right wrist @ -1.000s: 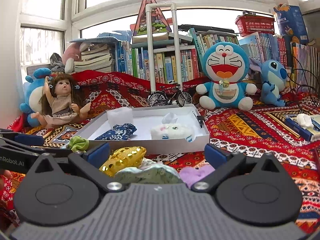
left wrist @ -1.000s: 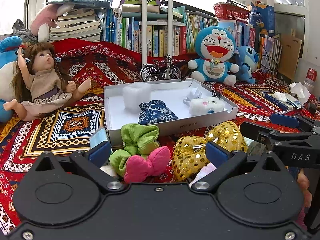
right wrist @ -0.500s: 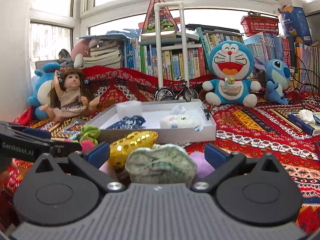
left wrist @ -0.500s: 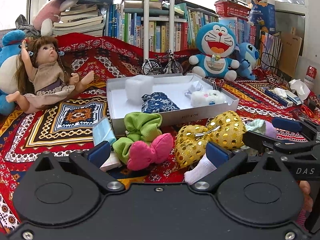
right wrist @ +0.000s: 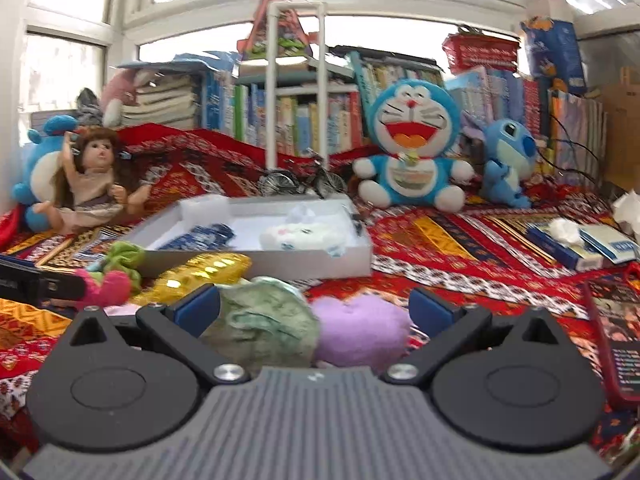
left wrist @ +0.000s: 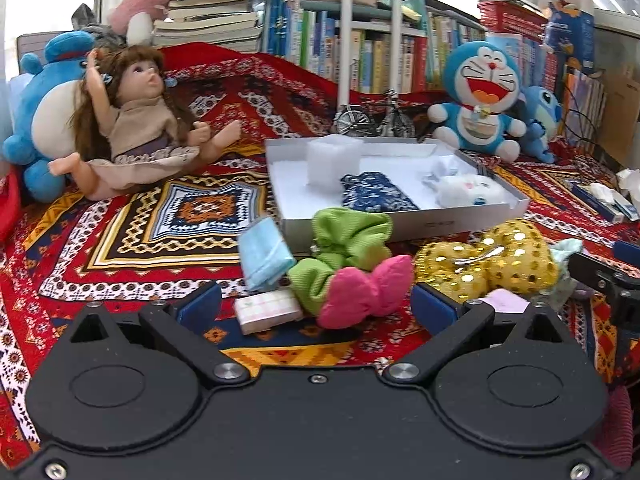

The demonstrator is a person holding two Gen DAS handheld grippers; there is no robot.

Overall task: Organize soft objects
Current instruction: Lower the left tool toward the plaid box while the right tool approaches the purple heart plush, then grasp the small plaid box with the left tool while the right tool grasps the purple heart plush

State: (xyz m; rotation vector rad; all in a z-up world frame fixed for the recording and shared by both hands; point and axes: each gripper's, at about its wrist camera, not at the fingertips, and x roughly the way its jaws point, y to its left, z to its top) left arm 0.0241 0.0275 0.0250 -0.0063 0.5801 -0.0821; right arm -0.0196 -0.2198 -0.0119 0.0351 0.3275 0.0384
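My left gripper (left wrist: 316, 307) is open just above the patterned cloth, with a pink bow (left wrist: 364, 292) and a small pink checked pack (left wrist: 268, 311) between its fingers. Beyond these lie a green scrunchie (left wrist: 348, 240), a light blue pad (left wrist: 264, 258) and a gold sequin heart (left wrist: 488, 264). The white box (left wrist: 360, 229) holds a foam block (left wrist: 332, 160), a blue patterned pouch (left wrist: 376, 196) and a white plush (left wrist: 468, 192). My right gripper (right wrist: 316, 308) is open too, with a pale green scrunchie (right wrist: 268, 328) and a purple plush heart (right wrist: 360, 332) between its fingers, apart from both.
A doll (left wrist: 132, 128) sits at the left. A Doraemon plush (right wrist: 412, 148), a blue Stitch plush (right wrist: 504, 160) and a toy bicycle (left wrist: 376, 120) stand behind the box, before rows of books. Tissue packs (right wrist: 576, 240) and a red book (right wrist: 616, 336) lie at the right.
Both grippers have drawn back from the pile and stay open. More of the pink bow, the checked pack and the purple heart shows in front of the fingers.
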